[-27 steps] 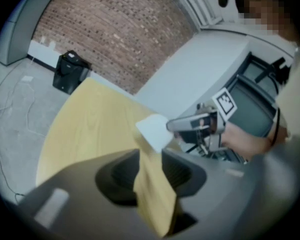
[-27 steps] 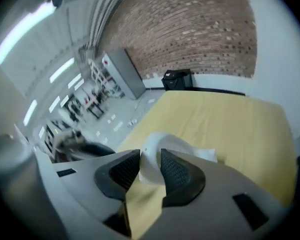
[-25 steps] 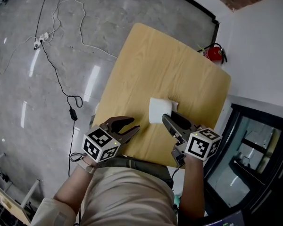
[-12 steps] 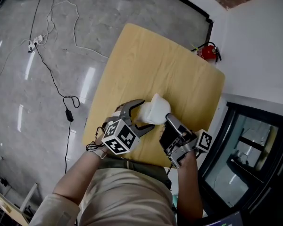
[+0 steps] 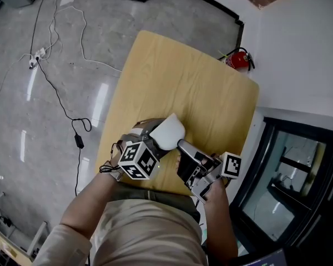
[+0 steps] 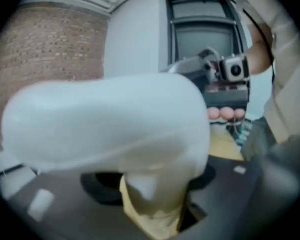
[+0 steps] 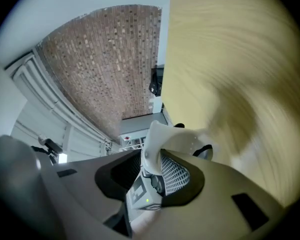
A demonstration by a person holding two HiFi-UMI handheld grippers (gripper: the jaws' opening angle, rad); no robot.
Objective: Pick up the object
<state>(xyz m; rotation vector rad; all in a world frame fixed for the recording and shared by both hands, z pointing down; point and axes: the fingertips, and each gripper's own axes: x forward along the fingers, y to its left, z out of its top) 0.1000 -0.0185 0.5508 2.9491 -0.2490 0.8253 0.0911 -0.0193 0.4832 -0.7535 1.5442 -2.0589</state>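
A soft white puffy object [image 5: 167,132] is held up over the near part of the wooden table [image 5: 183,76]. My left gripper [image 5: 154,139] has its jaws round the object from the left; they are closing and press on it. In the left gripper view the white object [image 6: 105,119] fills most of the picture. My right gripper [image 5: 182,147] is close at the object's right side, jaws closing. An edge of the white object [image 7: 162,136] lies in its gap, and I see no pad pressing on it.
The table's near edge is against the person's body. A red fire extinguisher [image 5: 237,60] stands by the white wall at the table's far right corner. Cables [image 5: 61,93] trail over the grey floor at the left. A dark-framed glass door [image 5: 299,170] is at the right.
The object lay flat on the table with both grippers apart from it. The left gripper moved right and closed round it; it is now raised. The right gripper drew back toward the body.
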